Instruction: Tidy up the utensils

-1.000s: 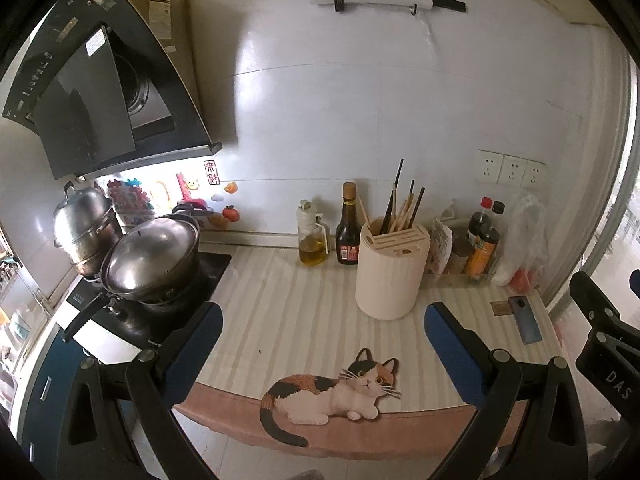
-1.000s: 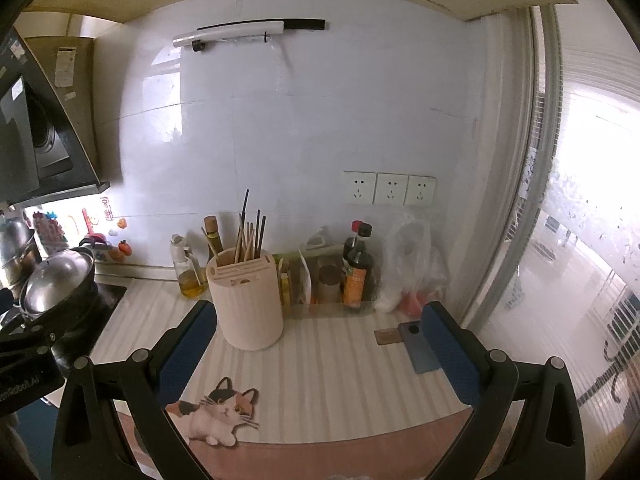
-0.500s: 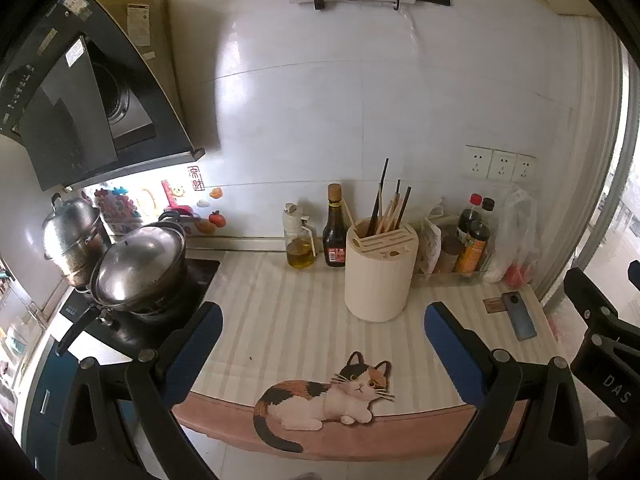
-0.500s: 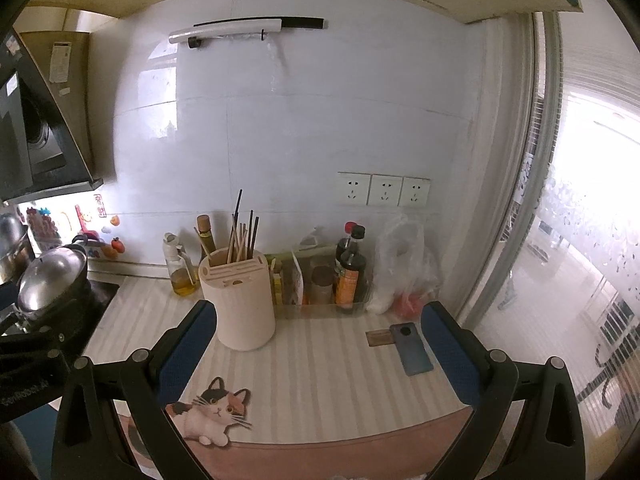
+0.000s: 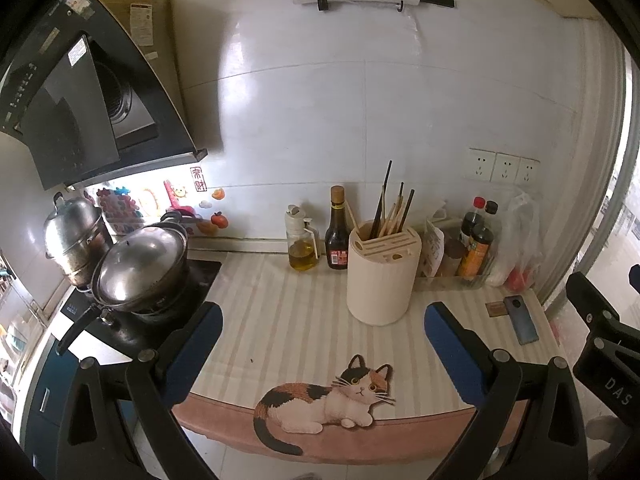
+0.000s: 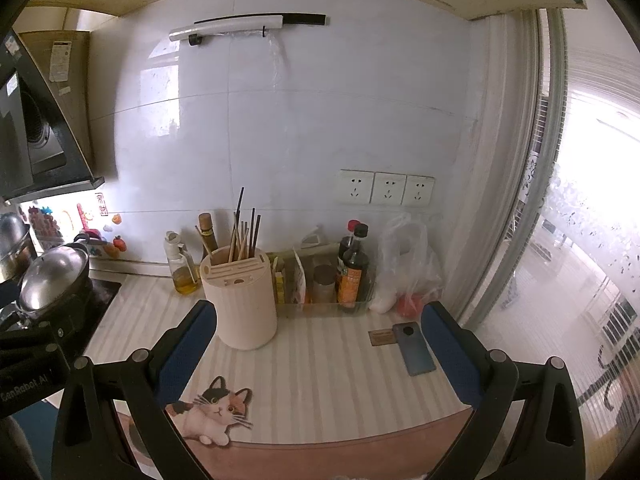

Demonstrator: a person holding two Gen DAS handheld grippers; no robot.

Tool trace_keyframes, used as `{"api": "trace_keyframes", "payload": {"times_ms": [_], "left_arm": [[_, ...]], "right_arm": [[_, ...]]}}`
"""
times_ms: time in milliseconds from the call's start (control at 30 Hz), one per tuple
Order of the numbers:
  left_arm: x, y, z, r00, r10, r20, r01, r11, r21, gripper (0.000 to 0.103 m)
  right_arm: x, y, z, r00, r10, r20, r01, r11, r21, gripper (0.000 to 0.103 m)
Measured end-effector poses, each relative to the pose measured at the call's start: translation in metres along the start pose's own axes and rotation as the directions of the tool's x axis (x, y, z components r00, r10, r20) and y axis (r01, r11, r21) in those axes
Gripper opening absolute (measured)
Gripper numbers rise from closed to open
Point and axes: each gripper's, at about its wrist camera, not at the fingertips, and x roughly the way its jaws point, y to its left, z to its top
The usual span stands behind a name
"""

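On counter, against wall: cream holder (image 5: 382, 278) upright, chopsticks (image 5: 394, 212) bunched in its rear slot, tips fanned upward; front slots looked empty.
Left gripper (image 5: 320, 322): spread wide, nothing between blue pads, hovering short of the counter edge, well apart from holder.
Right gripper (image 6: 318, 326): likewise wide and empty, holder just beyond its left finger in that view.
Handling, judged: chopsticks light, stiff, thin, smooth; likely to slip or twist in a two-pad pinch. Best taken on exposed upper shafts above the rim, one or a few at a time. One dark stick stood taller than the rest, easiest to single out.
Holder, judged: heavier, stable base, probably safe from tipping unless sticks drag sideways.
Left view only: lidded wok (image 5: 140, 266) and steamer pot (image 5: 76, 236) on stove, full cat-print mat edge (image 5: 320, 400).
Right view only: window side, clear tray of bottles (image 6: 352, 272) seen more squarely, plastic bag (image 6: 404, 264).
Both views: phone (image 6: 414, 348) flat on counter, right of holder.
Loose utensils on counter: none seen.
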Motion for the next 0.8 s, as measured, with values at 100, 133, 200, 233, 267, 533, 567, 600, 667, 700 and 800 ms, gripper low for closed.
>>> {"api": "trace_keyframes", "payload": {"times_ms": [100, 133, 200, 233, 267, 533, 567, 600, 667, 700, 800], "left_arm": [[0.0007, 0.002, 0.0019, 1.0, -0.004, 0.0, 0.004, 1.0, -0.006, 0.103], [0.0005, 0.0026, 0.0028, 1.0, -0.004, 0.001, 0.004, 1.0, -0.007, 0.103], [0.0008, 0.0031, 0.0026, 1.0, -0.006, 0.002, 0.006, 1.0, -0.007, 0.103], [0.0009, 0.0032, 0.002, 1.0, -0.006, 0.001, 0.006, 1.0, -0.006, 0.103], [0.0008, 0.0032, 0.0019, 1.0, -0.005, 0.001, 0.005, 1.0, -0.006, 0.103], [-0.0014, 0.0013, 0.0067, 1.0, -0.005, 0.023, 0.005, 1.0, -0.008, 0.103], [-0.0016, 0.001, 0.0071, 1.0, -0.004, 0.024, 0.004, 1.0, -0.008, 0.103], [-0.0017, 0.0011, 0.0071, 1.0, -0.003, 0.025, 0.004, 1.0, -0.009, 0.103], [-0.0016, 0.0008, 0.0069, 1.0, -0.002, 0.027, 0.003, 1.0, -0.01, 0.103], [-0.0019, 0.0011, 0.0064, 1.0, 0.0, 0.027, 0.001, 1.0, -0.01, 0.103], [-0.0019, 0.0011, 0.0071, 1.0, 0.0, 0.028, 0.0, 1.0, -0.01, 0.103]], "right_arm": [[0.0001, -0.0002, 0.0, 1.0, 0.0, -0.002, 0.0, 1.0, 0.001, 0.103], [-0.0006, -0.0001, -0.0002, 1.0, 0.001, -0.001, -0.001, 1.0, -0.001, 0.103], [-0.0003, -0.0002, 0.0001, 1.0, -0.001, 0.001, 0.001, 1.0, 0.0, 0.103], [-0.0001, 0.0001, 0.0003, 1.0, 0.001, 0.0, -0.001, 1.0, -0.002, 0.103], [-0.0003, -0.0002, 0.0002, 1.0, 0.001, 0.002, -0.001, 1.0, -0.003, 0.103], [-0.0017, -0.0011, -0.0022, 1.0, -0.002, 0.008, 0.002, 1.0, 0.004, 0.103], [-0.0013, -0.0011, -0.0024, 1.0, -0.001, 0.008, 0.001, 1.0, 0.005, 0.103], [-0.0015, -0.0012, -0.0025, 1.0, 0.0, 0.008, 0.0, 1.0, 0.005, 0.103], [-0.0043, -0.0001, -0.003, 1.0, -0.001, 0.009, 0.001, 1.0, 0.006, 0.103], [-0.0039, -0.0006, -0.0032, 1.0, 0.002, 0.008, -0.002, 1.0, 0.008, 0.103], [-0.0068, -0.0001, -0.0039, 1.0, 0.001, 0.009, -0.001, 1.0, 0.008, 0.103]]}}
